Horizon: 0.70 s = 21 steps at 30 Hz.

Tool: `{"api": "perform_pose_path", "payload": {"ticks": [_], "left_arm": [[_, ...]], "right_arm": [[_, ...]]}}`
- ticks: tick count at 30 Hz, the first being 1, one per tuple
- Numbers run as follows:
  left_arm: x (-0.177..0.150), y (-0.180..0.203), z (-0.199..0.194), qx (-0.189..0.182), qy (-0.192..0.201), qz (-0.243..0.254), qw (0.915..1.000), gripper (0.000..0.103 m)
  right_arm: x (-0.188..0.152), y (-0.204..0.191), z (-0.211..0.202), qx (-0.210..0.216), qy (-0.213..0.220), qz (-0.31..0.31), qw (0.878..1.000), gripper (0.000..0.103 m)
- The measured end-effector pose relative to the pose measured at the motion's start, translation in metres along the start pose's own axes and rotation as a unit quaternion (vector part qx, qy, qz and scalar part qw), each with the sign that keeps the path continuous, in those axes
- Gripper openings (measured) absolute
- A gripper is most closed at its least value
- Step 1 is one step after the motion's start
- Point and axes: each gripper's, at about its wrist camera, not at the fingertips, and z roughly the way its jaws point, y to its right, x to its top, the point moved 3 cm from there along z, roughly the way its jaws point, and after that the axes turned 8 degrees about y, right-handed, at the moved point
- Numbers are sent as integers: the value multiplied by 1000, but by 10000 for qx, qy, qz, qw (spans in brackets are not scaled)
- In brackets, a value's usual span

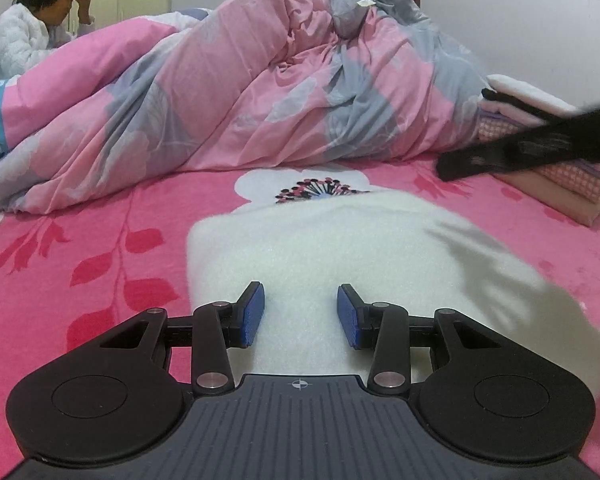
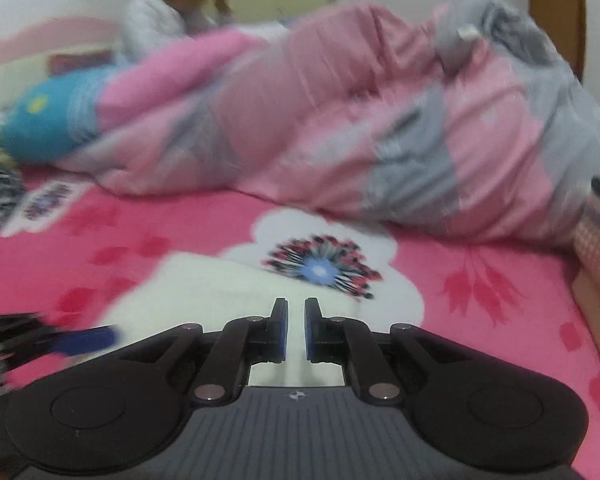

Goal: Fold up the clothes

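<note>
A white fleece garment (image 1: 340,264) is seen laid flat on a pink floral bedsheet (image 1: 100,240), apparently already doubled into a compact block and spread low so that its edges can be reached from the near side of the bed. The left gripper (image 1: 301,312) is held just above the garment's near end, its blue pads (image 1: 254,312) parted to a moderate gap with nothing pinched between them; the white cloth is only seen through the gap, and whether it is touched cannot be told. The right gripper (image 2: 296,330) is shown with its jaws drawn almost together and empty, poised over the same garment (image 2: 220,292) in a motion-blurred frame. In the left wrist view that gripper appears as a dark smear at 3 o'clock (image 1: 540,148), in front of a stack of folded clothes (image 1: 560,176), judged to be where finished pieces are kept clear of the working patch. A rumpled pink-and-grey duvet (image 1: 260,92) is heaped at 12 o'clock, pushed back from the folding space, and a person in a white jacket (image 1: 24,40) is seated beyond it at 10 o'clock.
</note>
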Motion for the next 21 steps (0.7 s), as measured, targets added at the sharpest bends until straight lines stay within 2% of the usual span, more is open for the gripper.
{"api": "perform_pose_path", "payload": {"ticks": [2,4,6,8,12,16,18,21], "left_arm": [[0,1,0,13,-3,44,10000,40],[1,2,0,-6,-35,110,9999,40],[3,4,0,8,-75,227,9997,40],[8,4,-2,30,-151,255,9996,41],[16,-1,-25,37,-47,4,10000,41],[1,14,-41,13,-161,413,9990,41],[-5,18,-42,109,-73,504,9986,41],[-5,17,-39,156,-102,332,9993,41]], "right_arm": [[-14,-2,-7,81,-102,-22,9999,8],[-42,1,5,-18,-492,-90,9987,7],[-61,9,7,9,-224,10,9997,5],[-57,18,6,43,-245,512,9984,5],[-60,15,6,10,-137,367,9992,5],[-65,23,3,128,-67,625,9979,5],[-66,25,4,146,-56,691,9975,5],[-62,23,2,103,-145,658,9977,5]]}}
